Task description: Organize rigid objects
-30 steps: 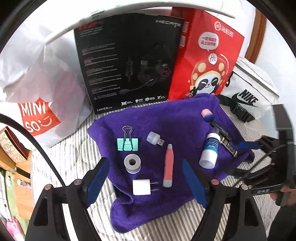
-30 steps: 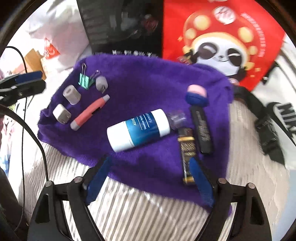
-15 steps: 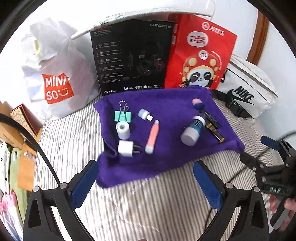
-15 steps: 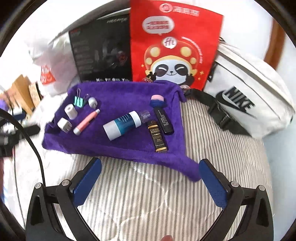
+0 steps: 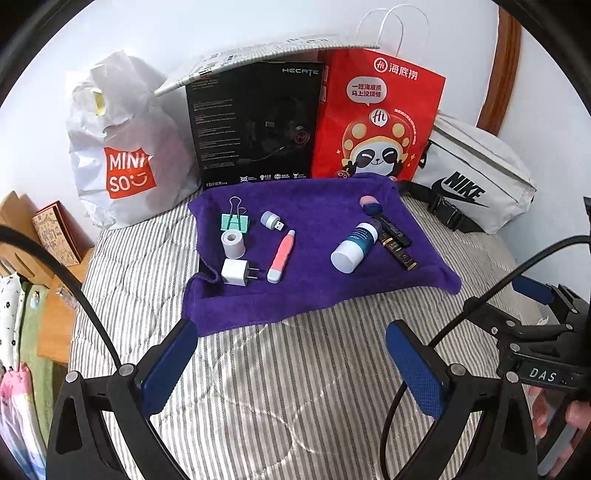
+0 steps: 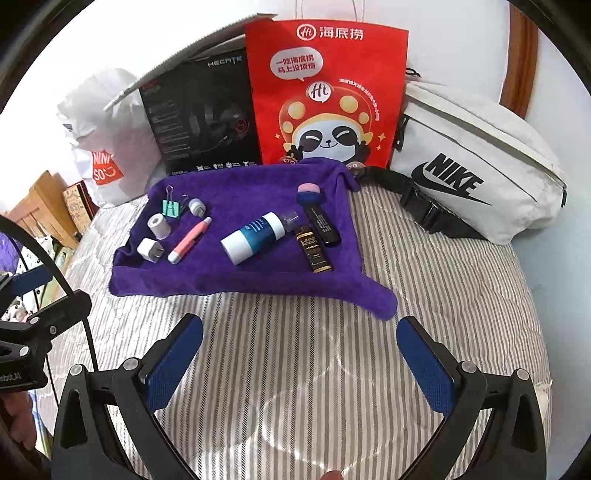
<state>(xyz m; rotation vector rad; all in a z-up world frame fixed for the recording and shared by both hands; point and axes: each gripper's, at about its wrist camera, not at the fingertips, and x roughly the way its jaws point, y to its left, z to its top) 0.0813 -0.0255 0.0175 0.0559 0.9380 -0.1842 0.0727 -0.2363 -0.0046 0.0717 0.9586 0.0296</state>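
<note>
A bed with a grey-and-white striped quilted cover (image 5: 288,387) fills the foreground, and a plain pale wall (image 6: 147,29) rises behind it in even, bright daylight. A curved brown wooden frame (image 5: 498,74) stands against the wall at the upper right. To the left of the bed sits light wooden furniture (image 5: 55,325), with a small patterned box (image 5: 55,236) leaning beside it near the wall.
</note>
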